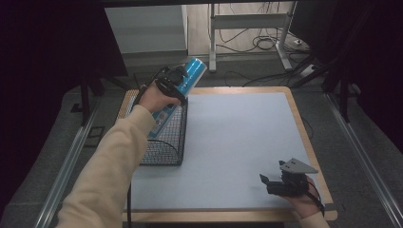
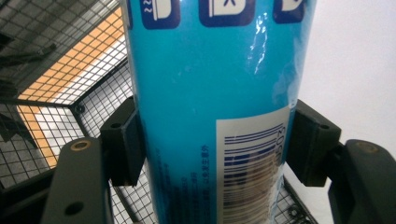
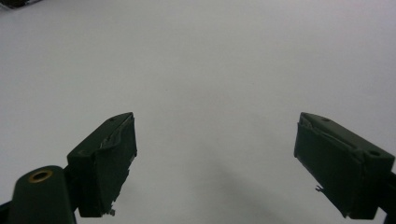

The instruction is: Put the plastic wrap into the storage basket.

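We held the blue can [image 1: 190,76] clamped in our left fingers [image 2: 122,140] — tilted, lower end over the wire basket [image 1: 166,142] at left; right fingers [image 3: 107,163] apart.

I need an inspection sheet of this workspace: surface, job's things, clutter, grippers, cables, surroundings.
Surface: pale grey mat on a wood-edged table, bare at the middle.
Job's things: blue can held tilted over the black wire basket at the table's left edge.
Clutter: nothing seen.
Grippers: left gripper shut on the blue can; right gripper open, low over the mat at the near right corner, holding nothing.
Cables: loose cables on the floor beyond the table.
Surroundings: metal frame legs behind, floor rails at both sides.
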A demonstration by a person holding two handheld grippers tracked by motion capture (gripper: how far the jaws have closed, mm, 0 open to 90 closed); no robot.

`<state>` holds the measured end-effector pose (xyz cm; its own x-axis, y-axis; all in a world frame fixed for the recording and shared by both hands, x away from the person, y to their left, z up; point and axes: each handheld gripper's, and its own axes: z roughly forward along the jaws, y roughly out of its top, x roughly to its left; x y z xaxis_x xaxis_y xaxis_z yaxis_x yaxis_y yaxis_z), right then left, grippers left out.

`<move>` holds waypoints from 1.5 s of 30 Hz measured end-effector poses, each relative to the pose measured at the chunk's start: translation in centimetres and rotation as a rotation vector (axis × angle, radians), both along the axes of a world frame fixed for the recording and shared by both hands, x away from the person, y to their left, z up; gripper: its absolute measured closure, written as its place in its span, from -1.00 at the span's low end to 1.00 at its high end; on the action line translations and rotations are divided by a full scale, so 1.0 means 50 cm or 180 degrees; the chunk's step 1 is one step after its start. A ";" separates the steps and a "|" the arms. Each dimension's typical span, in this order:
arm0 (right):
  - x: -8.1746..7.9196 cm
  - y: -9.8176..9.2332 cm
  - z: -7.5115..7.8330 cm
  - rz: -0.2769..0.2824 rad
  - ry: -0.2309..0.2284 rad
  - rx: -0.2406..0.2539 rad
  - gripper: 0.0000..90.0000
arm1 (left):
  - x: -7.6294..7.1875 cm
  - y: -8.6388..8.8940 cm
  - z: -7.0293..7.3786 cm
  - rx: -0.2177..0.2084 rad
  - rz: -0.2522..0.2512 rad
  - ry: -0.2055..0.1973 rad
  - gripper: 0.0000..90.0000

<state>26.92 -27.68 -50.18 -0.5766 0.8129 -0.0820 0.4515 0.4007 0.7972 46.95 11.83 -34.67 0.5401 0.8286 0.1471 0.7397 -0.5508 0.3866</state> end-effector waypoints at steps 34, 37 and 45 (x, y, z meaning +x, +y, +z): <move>-0.002 -0.001 0.008 -0.0033 -0.0050 0.0069 -0.70 | 0.088 0.053 -0.145 0.0029 0.0328 0.0255 -0.30; -0.002 -0.002 0.008 -0.0039 -0.0048 0.0065 -0.70 | 0.094 0.050 -0.155 0.0096 0.0326 0.0239 -0.30; -0.002 0.001 0.006 -0.0005 -0.0038 0.0042 -0.70 | 0.105 0.052 -0.172 0.0128 0.0410 0.0223 -0.30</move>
<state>26.82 -27.66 -49.89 -0.5744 0.8148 -0.0781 0.4426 0.3895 0.8077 52.20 14.44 -43.25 0.4398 0.8859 0.1474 0.8296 -0.4636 0.3112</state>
